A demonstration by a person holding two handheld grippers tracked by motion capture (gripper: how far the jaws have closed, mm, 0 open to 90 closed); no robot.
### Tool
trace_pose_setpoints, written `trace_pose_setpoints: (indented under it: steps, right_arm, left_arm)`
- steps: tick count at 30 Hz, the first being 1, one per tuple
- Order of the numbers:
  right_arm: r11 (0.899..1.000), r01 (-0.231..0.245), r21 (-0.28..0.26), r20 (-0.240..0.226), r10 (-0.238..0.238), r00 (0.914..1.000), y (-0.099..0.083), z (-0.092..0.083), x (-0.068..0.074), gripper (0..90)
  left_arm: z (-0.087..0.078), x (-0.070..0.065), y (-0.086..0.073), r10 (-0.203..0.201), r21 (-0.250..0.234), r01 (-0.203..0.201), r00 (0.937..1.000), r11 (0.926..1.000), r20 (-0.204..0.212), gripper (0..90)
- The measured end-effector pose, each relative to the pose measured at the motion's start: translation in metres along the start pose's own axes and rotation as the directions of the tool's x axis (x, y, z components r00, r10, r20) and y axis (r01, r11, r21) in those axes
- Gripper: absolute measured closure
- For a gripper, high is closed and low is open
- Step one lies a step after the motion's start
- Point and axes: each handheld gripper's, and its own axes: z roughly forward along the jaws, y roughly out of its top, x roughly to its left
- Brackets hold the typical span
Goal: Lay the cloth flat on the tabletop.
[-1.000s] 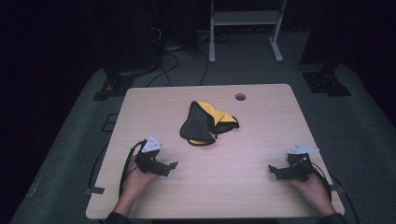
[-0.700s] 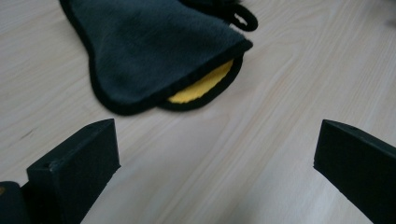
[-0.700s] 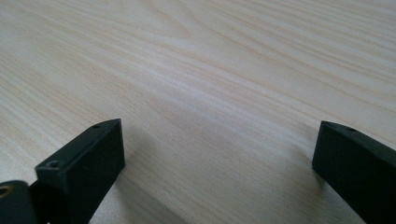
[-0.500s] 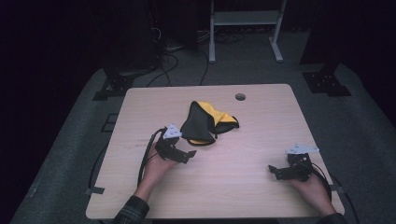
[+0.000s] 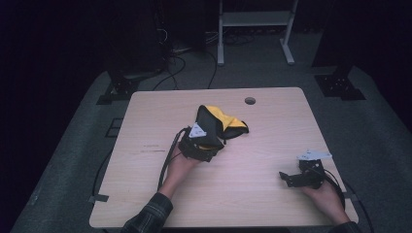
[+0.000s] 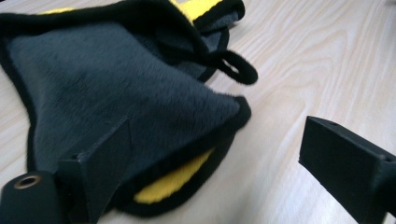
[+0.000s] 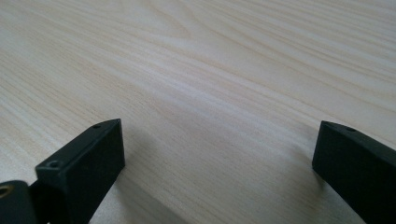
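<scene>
Item: black-and-yellow cloth (image 5: 216, 127), crumpled, lying mid-bench toward the far edge, just short of the cable hole (image 5: 249, 100).

Left tool (image 6: 210, 154): jaws wide, just been closing; the cloth's near corner lies between them, one jaw against the fabric, the other well clear. Nothing gripped yet.

Right tool (image 7: 219, 163): jaws wide, empty, resting over bare wood near the front right corner.

Risks: jaws may pinch only the top layer or the trim, so the cloth unfolds or drags; loop (image 6: 236, 70) could snag.

Room: bench (image 5: 272, 160) open all around.
</scene>
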Motion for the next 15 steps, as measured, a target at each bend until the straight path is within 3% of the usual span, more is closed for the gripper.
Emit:
trace_pose_setpoints:
  steps: [9,11,15]
  right_arm:
    - [1.0,-0.001,0.001,0.0,0.001,1.0,0.0,0.0,0.0,1.4]
    - [1.0,0.0,0.0,0.0,0.0,1.0,0.0,0.0,0.0,1.4]
    - [1.0,0.0,0.0,0.0,0.0,1.0,0.0,0.0,0.0,1.4]
  left_arm:
    - [0.018,0.002,-0.002,-0.002,0.029,0.003,0.9994,0.9996,-0.034,26.6]
    - [0.019,0.003,-0.002,-0.017,0.018,0.018,0.9993,0.9997,-0.034,34.8]
    - [0.019,0.005,-0.001,-0.013,0.035,0.015,0.9993,0.9993,-0.035,62.9]
